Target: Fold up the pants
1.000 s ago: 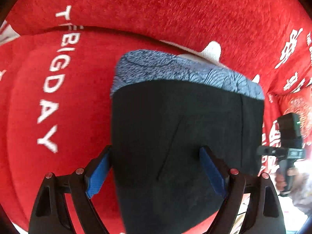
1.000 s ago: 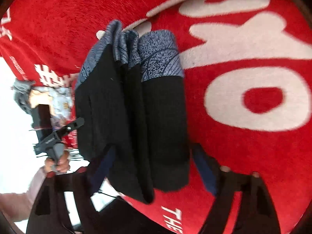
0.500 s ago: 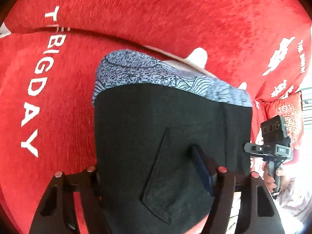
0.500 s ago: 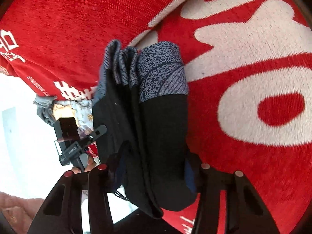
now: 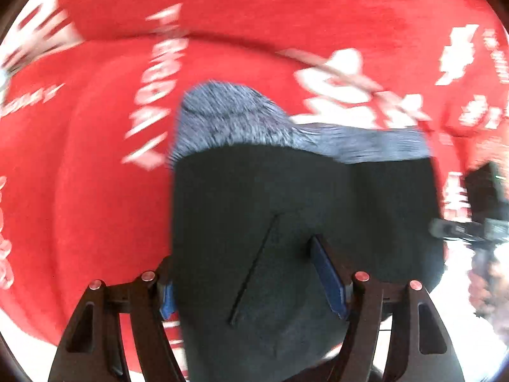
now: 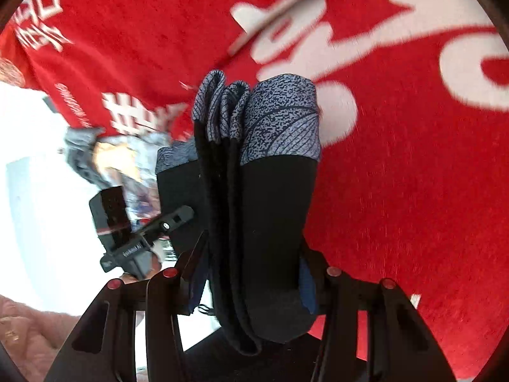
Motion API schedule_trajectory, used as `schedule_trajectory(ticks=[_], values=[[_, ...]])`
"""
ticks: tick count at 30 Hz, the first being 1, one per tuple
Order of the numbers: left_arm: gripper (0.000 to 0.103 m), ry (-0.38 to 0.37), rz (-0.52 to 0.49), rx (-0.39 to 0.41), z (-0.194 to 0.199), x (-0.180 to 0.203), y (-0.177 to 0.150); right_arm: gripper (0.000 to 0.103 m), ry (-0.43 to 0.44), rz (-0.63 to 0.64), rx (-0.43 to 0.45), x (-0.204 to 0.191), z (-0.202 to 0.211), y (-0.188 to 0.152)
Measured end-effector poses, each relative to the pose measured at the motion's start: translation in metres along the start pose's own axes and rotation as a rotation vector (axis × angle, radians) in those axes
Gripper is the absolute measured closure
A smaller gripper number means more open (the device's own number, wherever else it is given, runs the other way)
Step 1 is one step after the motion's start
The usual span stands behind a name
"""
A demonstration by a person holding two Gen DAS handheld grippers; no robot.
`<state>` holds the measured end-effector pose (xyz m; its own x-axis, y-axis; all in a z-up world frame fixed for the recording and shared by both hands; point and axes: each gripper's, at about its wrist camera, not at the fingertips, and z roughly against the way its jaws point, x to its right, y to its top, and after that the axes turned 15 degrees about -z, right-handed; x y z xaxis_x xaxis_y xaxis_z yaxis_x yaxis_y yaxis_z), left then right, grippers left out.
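The pants (image 5: 286, 210) are black with a grey patterned band (image 5: 241, 124) at the far end, folded into a thick bundle. In the left wrist view my left gripper (image 5: 251, 280) is shut on the near edge of the bundle, blue pads (image 5: 327, 277) pressed into the cloth. In the right wrist view the pants (image 6: 270, 222) show as several stacked layers seen edge-on, and my right gripper (image 6: 251, 280) is shut on them. The bundle hangs above the red sofa cover (image 5: 95, 191). Each view is blurred by motion.
The red cover with white lettering (image 6: 413, 191) fills the background. The right gripper's body (image 5: 483, 210) shows at the left view's right edge. The left gripper's body (image 6: 127, 222) and a hand show at the right view's left. Bright floor (image 6: 41, 222) lies beyond the sofa's edge.
Both grippers have closed onto the folded pants and lifted the bundle; the views have shifted across the red cover and are now blurred.
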<state>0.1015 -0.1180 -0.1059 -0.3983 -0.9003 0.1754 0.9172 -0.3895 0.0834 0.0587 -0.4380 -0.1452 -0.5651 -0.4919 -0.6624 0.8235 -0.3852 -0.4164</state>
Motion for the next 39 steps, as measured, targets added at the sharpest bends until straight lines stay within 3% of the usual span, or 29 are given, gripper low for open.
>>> schedule_trajectory(ticks=[1,2,4,6,8,10,12,16,20,24,27,28,29,31,36,38,39], values=[[0.031,0.052,0.04,-0.003,0.0,-0.012,-0.008,0.048,-0.11,0.007,0.022,0.0,-0.008,-0.002],[0.031,0.056,0.077,0.015,0.004,-0.021,-0.013,0.043,-0.179,0.019,0.038,-0.001,-0.011,-0.003],[0.032,0.069,0.123,0.053,0.02,-0.031,-0.02,0.042,-0.228,0.028,0.076,-0.007,-0.008,-0.005],[0.031,0.089,0.089,0.087,0.037,-0.027,-0.018,0.044,-0.261,0.04,0.13,-0.014,0.002,-0.008],[0.031,0.08,0.018,0.121,0.051,-0.016,-0.013,0.067,-0.271,0.053,0.19,-0.026,0.015,-0.014],[0.031,0.084,-0.062,0.134,0.054,0.001,-0.004,0.075,-0.226,0.064,0.24,-0.041,0.026,-0.022],[0.031,0.114,-0.106,0.119,0.04,0.017,0.008,0.075,-0.209,0.105,0.259,-0.059,0.023,-0.026],[0.031,0.177,-0.078,0.063,-0.001,0.019,0.015,0.075,-0.248,0.192,0.213,-0.076,-0.009,-0.026],[0.006,0.202,-0.042,0.07,-0.012,0.013,0.015,0.081,-0.353,0.194,0.21,-0.062,-0.034,-0.014],[0.003,0.182,0.0,0.02,-0.01,0.005,0.014,0.081,-0.314,0.151,0.246,-0.062,-0.026,-0.008],[0.003,0.264,-0.031,0.006,-0.001,0.016,0.01,0.061,-0.345,0.149,0.264,-0.069,-0.017,-0.016],[0.003,0.276,-0.039,-0.003,0.004,0.021,0.008,0.041,-0.358,0.144,0.276,-0.072,-0.014,-0.02],[0.003,0.263,-0.036,-0.001,0.01,0.023,0.005,0.029,-0.361,0.139,0.283,-0.074,-0.01,-0.024],[0.003,0.225,-0.021,0.014,0.022,0.031,0.002,0.027,-0.358,0.132,0.298,-0.08,-0.003,-0.035],[0.003,0.236,-0.015,0.031,0.058,0.048,-0.005,0.016,-0.393,0.11,0.336,-0.091,0.008,-0.063],[0.003,0.229,-0.012,0.037,0.069,0.052,-0.007,0.001,-0.415,0.103,0.359,-0.096,0.013,-0.075],[0.003,0.236,-0.016,0.039,0.075,0.054,-0.007,0.0,-0.429,0.105,0.374,-0.1,0.014,-0.082]])
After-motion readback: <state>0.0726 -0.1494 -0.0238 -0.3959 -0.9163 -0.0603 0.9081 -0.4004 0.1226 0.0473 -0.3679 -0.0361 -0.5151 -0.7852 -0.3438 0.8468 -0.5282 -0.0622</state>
